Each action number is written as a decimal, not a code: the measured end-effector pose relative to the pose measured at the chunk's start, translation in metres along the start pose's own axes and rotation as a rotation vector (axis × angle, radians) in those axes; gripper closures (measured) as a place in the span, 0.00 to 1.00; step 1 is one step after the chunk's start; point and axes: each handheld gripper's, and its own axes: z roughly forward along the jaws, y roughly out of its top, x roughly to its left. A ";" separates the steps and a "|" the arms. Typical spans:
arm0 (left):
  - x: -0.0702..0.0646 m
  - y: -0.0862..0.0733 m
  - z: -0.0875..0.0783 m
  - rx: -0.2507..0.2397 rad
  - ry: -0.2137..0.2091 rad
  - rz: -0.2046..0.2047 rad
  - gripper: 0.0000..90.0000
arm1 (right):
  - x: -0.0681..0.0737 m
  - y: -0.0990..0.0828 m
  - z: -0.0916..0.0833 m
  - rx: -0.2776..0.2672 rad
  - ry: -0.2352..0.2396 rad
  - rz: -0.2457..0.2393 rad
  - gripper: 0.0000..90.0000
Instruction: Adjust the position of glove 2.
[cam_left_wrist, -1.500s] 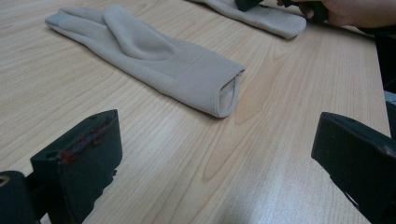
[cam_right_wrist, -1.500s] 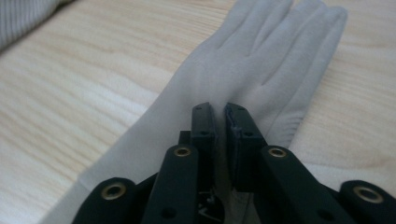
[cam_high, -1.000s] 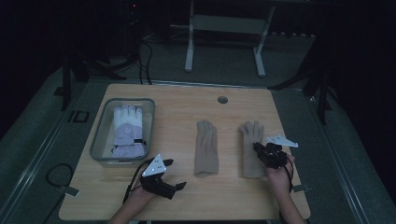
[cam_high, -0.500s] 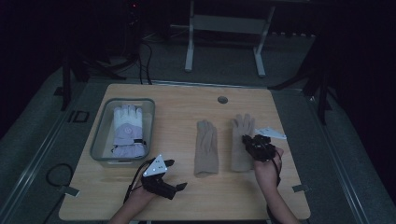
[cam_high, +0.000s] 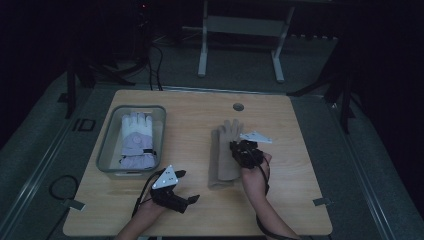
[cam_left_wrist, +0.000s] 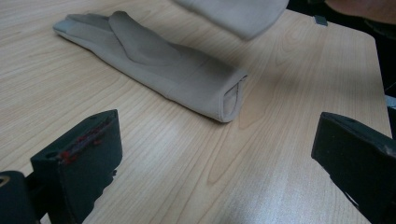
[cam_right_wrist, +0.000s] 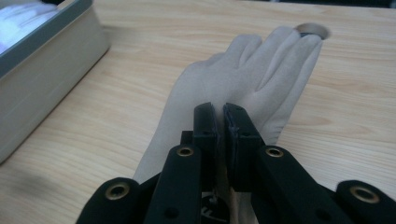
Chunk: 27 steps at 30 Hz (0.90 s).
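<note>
A dark room surrounded a pale wooden table (cam_high: 200, 210). From the high view, a grey tray (cam_high: 107, 150) at the left held white gloves (cam_high: 136, 140). Mid-table, the right gripper (cam_high: 245, 152) carried a beige glove (cam_high: 227, 150) over a second beige glove lying flat; the left gripper (cam_high: 175, 192) rested near the front edge.

In the left gripper view, its jaws stood wide apart and empty, facing the flat glove (cam_left_wrist: 154, 65), with the carried glove (cam_left_wrist: 233, 14) hanging above.

In the right gripper view, the jaws were pinched closed on the carried glove (cam_right_wrist: 243, 79). Stacking neatly probably called for lining up cuffs and fingers before letting go.
</note>
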 end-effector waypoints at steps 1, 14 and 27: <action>0.000 0.000 0.000 0.003 -0.001 0.002 0.02 | 0.003 0.000 0.002 -0.004 -0.002 0.003 0.93; -0.001 0.000 0.001 0.004 -0.003 0.001 0.02 | 0.012 -0.026 0.036 0.073 0.004 0.029 0.93; -0.002 -0.001 0.004 0.023 0.016 0.009 0.02 | 0.007 -0.045 0.050 0.139 0.040 -0.039 0.89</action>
